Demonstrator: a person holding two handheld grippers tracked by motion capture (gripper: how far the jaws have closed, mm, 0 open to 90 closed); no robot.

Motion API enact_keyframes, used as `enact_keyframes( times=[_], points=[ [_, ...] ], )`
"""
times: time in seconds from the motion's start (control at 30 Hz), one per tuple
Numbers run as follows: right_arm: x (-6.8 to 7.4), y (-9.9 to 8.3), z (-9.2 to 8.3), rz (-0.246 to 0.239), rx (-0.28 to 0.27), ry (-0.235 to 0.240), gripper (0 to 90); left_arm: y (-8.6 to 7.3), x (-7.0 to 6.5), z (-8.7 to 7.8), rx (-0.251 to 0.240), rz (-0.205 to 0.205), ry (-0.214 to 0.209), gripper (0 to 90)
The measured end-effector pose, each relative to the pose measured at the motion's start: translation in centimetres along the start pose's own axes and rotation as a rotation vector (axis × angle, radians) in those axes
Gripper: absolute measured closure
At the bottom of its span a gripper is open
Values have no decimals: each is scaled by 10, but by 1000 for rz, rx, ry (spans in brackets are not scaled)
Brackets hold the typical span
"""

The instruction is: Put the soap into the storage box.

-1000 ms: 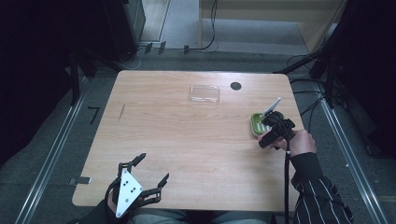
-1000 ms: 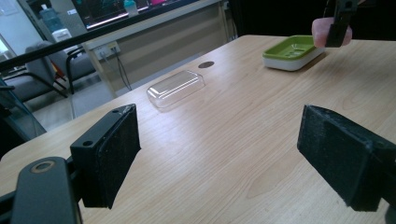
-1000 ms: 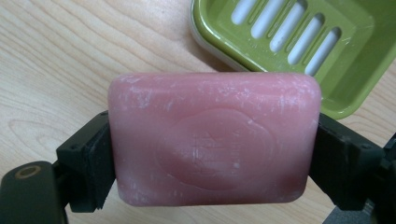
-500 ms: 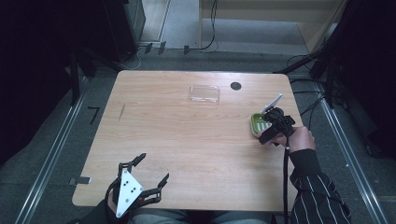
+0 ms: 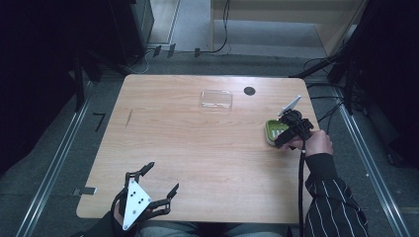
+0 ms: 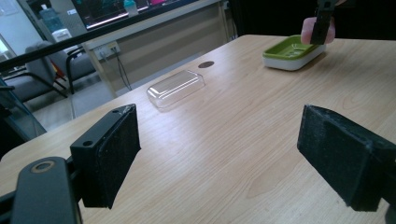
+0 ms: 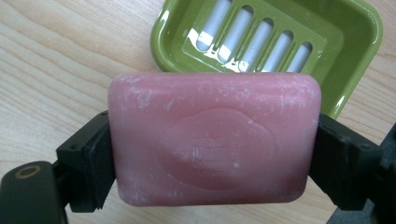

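In the right gripper view a pink bar of soap sits clamped lengthwise between the two black jaws of my right gripper. Just beyond it lies a green soap dish with a slotted drain insert. From above, my right gripper hovers over the dish at the table's right side. My left gripper rests at the near left edge, jaws wide apart with nothing between them. Its own view shows the dish far off and the soap above it.
A clear plastic lid lies at the back middle of the wooden table. A dark round spot marks the tabletop behind it. Cables trail on the floor beyond the far edge.
The right hand with the soap has shifted slightly left, closer over the green dish. The left gripper has stayed put.
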State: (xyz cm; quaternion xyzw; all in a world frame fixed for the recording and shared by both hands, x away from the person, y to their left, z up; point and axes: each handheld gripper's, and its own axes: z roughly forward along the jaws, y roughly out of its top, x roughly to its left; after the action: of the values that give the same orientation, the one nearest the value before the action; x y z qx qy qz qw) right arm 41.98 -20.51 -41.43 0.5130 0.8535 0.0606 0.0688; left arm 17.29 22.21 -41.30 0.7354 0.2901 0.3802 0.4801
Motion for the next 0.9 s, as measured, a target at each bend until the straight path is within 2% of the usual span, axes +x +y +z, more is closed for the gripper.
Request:
enact_keyframes(
  times=[0.9],
  points=[
    [-14,13,9,82,-2,-4,136,0,0,0,1,2,-1,136]
  ],
)
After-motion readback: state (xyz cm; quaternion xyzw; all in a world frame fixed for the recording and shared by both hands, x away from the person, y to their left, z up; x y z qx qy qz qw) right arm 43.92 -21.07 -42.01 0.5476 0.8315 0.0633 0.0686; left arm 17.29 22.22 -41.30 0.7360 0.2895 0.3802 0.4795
